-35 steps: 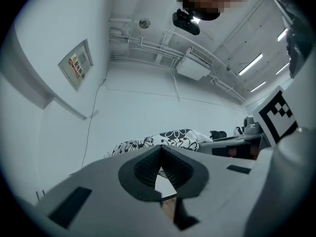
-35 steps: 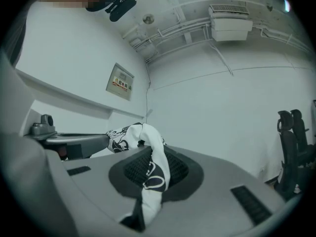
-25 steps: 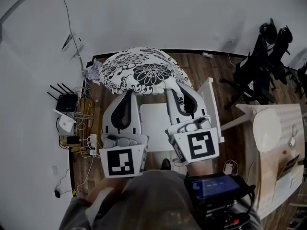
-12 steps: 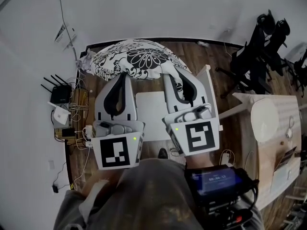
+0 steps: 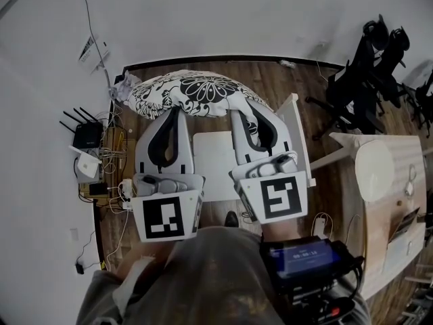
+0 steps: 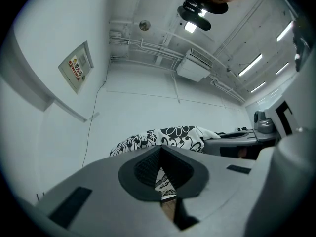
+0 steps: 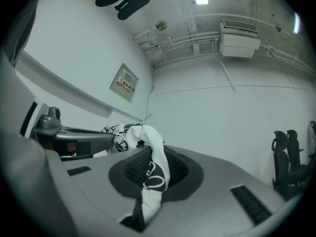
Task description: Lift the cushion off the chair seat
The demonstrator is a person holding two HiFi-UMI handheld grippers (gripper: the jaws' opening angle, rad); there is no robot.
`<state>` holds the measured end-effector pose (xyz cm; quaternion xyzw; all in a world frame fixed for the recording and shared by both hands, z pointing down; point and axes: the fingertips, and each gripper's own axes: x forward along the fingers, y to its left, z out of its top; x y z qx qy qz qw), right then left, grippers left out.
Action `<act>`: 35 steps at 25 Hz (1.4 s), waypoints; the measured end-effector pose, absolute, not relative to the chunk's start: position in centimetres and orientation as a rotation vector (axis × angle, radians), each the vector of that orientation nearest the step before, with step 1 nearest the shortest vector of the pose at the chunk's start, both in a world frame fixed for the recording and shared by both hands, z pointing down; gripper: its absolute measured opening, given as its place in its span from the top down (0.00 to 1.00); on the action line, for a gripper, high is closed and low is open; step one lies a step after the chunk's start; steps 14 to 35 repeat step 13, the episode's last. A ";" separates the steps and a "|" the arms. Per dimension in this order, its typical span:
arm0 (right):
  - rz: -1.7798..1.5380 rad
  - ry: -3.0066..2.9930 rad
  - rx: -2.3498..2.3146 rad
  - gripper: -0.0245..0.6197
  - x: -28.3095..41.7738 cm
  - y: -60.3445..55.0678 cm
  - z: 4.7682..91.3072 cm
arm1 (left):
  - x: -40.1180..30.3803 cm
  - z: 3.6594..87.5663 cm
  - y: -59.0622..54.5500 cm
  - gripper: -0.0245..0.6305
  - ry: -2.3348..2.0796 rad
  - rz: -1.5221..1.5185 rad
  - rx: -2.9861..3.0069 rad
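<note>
The black-and-white floral cushion (image 5: 196,95) hangs in the air past the far edge of the white chair seat (image 5: 214,160), held by its near edge. My left gripper (image 5: 177,112) is shut on the cushion's left side. In the left gripper view, patterned fabric (image 6: 161,177) shows pinched between the pads, with the cushion (image 6: 170,136) bulging beyond. My right gripper (image 5: 238,116) is shut on the right side. A fold of fabric (image 7: 154,174) is squeezed between its dark pads. Both grippers point away from me, side by side.
The chair's white back (image 5: 298,133) stands at the right of the seat. A router (image 5: 86,135) and tangled cables (image 5: 111,181) lie by the left wall. Black office chairs (image 5: 369,73) and a wooden table (image 5: 391,188) stand at the right. A white wall is just behind the cushion.
Both grippers keep their hold. The cushion looks flatter and narrower from above than a second ago, its far side now nearer the wall. The head view has shifted slightly.
</note>
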<state>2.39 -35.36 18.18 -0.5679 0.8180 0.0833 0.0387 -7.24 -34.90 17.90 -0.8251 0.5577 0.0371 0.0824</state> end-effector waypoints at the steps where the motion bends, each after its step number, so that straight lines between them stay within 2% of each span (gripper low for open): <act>1: 0.256 2.507 -1.742 0.90 2.4 -35.4 18.2 | -7.2 17.9 -34.9 0.95 1.663 0.109 -2.464; 35: 0.248 2.504 -1.752 0.90 2.4 -35.5 18.3 | -7.1 18.1 -35.1 0.95 1.667 0.095 -2.482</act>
